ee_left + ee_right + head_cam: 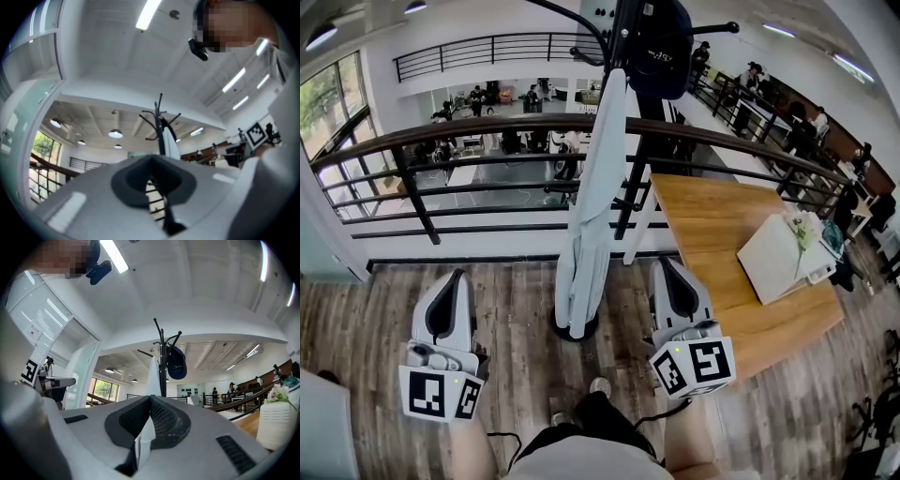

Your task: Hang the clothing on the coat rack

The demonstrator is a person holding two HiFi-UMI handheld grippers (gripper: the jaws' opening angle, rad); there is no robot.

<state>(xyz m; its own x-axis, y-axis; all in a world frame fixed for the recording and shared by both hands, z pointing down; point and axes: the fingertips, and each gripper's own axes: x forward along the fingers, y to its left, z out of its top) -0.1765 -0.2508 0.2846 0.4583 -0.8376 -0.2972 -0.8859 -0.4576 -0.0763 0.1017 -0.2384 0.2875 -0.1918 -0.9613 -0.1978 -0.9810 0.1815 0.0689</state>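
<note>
Pale garment and navy cap hung on rack at twelve o'clock; left gripper and right gripper were closed, empty.

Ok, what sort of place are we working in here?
Probably a mezzanine in an open office or shared workspace: a dark railing overlooks a lower floor with people around tables, a wooden table stands beside it, and the coat rack holds a pale garment.
</note>
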